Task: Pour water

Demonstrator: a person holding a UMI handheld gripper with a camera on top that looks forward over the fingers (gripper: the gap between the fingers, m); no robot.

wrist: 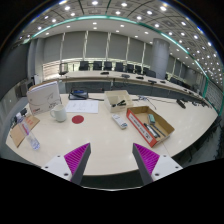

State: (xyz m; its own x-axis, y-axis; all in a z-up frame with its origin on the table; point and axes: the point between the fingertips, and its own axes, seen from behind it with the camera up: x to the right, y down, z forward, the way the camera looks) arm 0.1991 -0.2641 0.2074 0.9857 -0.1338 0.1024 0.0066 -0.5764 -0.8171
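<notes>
**Tongs held open above a cluttered bench**

On the wide pale bench [100, 135], several containers are seen spread beyond the tongs [108, 162]. The tongs are held open, with nothing between them; the magenta pads [76, 157] on the inner faces of the two fingers are well apart, and only bare bench surface lies just ahead of them.

To the left, a white cylindrical mug [58, 113] stands upright beside a flat round red lid or coaster [78, 119]; whether the mug holds water cannot be told. Nearer the left finger, a clear plastic bottle [33, 142] is seen close to the bench edge, its contents hard to make out. Behind the mug, a white boxy appliance [44, 96] is set, its type not clear.

To the right, an open orange-walled cardboard tray [152, 125] lies at an angle, holding small items too small to identify. Behind it an open brown cardboard box [119, 99] is placed, its inside hidden. A flat brown cardboard piece [20, 130] lies at the far left.

Beyond the bench, a row of dark office chairs [105, 67] is lined along further desks under a ceiling dotted with lights.
</notes>
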